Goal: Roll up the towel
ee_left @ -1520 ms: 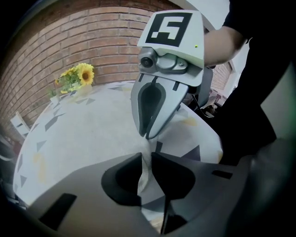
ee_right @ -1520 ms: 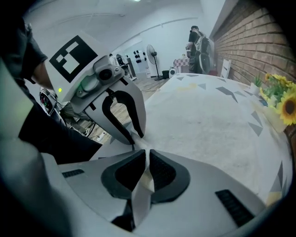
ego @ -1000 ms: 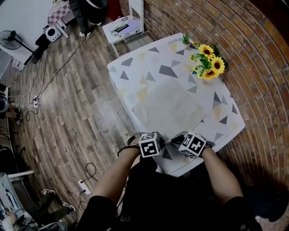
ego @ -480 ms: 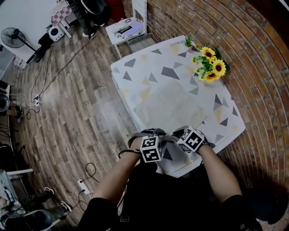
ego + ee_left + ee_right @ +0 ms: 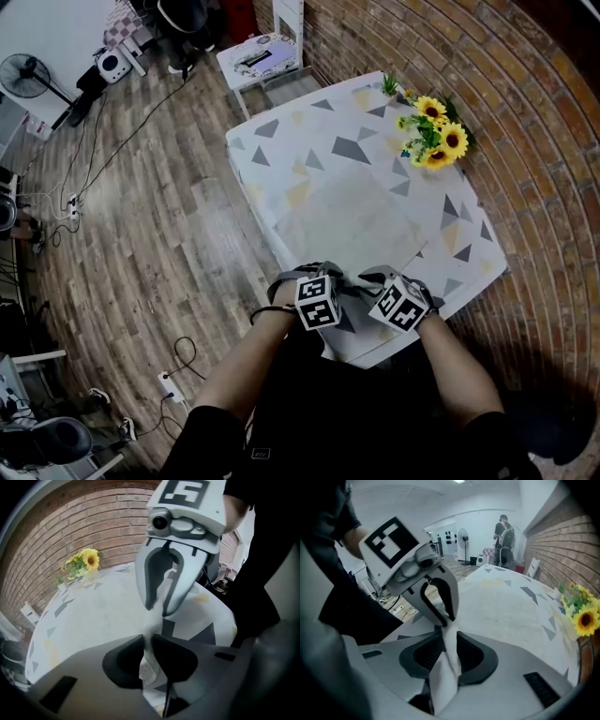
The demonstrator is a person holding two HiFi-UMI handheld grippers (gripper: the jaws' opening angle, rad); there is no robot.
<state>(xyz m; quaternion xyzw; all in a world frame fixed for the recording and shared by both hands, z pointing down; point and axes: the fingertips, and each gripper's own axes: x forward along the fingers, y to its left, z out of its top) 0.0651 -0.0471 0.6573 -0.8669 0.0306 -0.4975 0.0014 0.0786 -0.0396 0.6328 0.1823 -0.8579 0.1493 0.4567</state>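
A pale grey towel [image 5: 349, 220] lies spread on the patterned tablecloth [image 5: 281, 141]. Both grippers stand side by side at its near edge. My left gripper [image 5: 317, 281] has just been closing. In the left gripper view a fold of white towel [image 5: 154, 620] is pinched between its pads, at the left gripper [image 5: 149, 651]. My right gripper [image 5: 380, 281] has just been opening. In the right gripper view a thicker fold of towel [image 5: 451, 644] still fills the gap and touches both pads, at the right gripper [image 5: 449, 656]. The fold runs taut from one gripper to the other.
Sunflowers [image 5: 433, 131] stand at the table's far right corner, next to the brick wall [image 5: 525, 112]. A small white table [image 5: 258, 56] sits beyond the far edge. Cables [image 5: 112, 141] and a fan [image 5: 23, 84] are on the wooden floor to the left.
Both grippers have tilted and shifted slightly at the table's near edge. The right one went a little forward and came back. The towel's far part lies as before.
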